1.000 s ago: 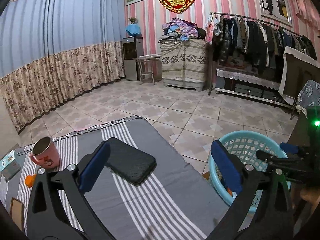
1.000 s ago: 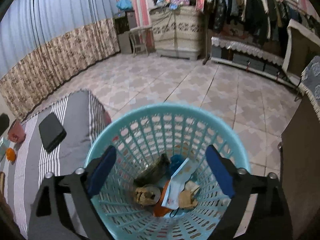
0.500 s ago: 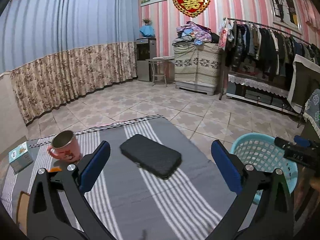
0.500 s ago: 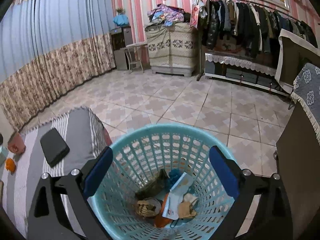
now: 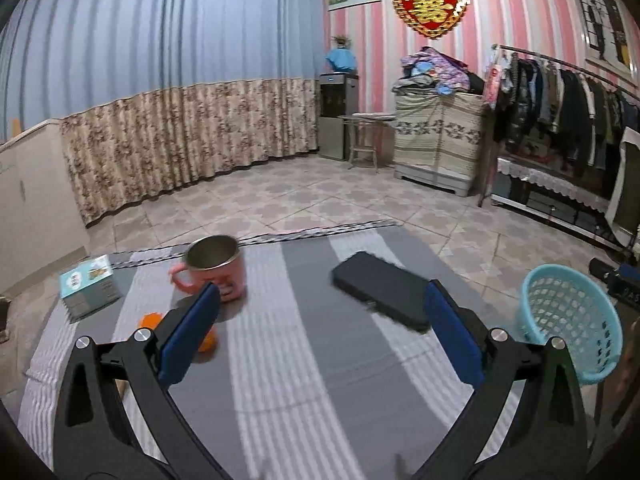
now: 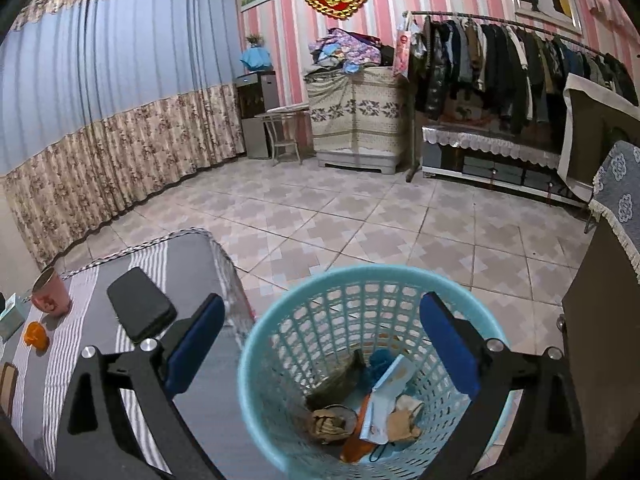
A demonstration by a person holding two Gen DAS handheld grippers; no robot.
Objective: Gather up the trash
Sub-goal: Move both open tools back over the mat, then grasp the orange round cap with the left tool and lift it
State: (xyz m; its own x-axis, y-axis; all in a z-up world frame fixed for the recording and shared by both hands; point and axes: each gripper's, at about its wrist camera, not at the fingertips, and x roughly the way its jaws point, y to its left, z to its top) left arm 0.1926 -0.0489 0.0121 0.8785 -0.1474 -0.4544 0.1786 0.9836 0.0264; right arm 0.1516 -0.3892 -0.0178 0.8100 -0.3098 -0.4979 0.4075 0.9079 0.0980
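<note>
Nearest, the right hand-held gripper (image 6: 320,344) is held open and empty above the turquoise basket (image 6: 280,320), where crumpled paper and wrappers (image 6: 380,404) are already gathered. To the left, the left hand-held gripper (image 5: 318,330) is spread wide, empty, over the striped counter (image 5: 280,360). An orange scrap (image 6: 36,334), seemingly trash left to collect, is half hidden behind its left finger. Farther off, a black case (image 5: 380,290), pink mug (image 5: 214,266) and small box (image 5: 88,286) are seen, blurred.
</note>
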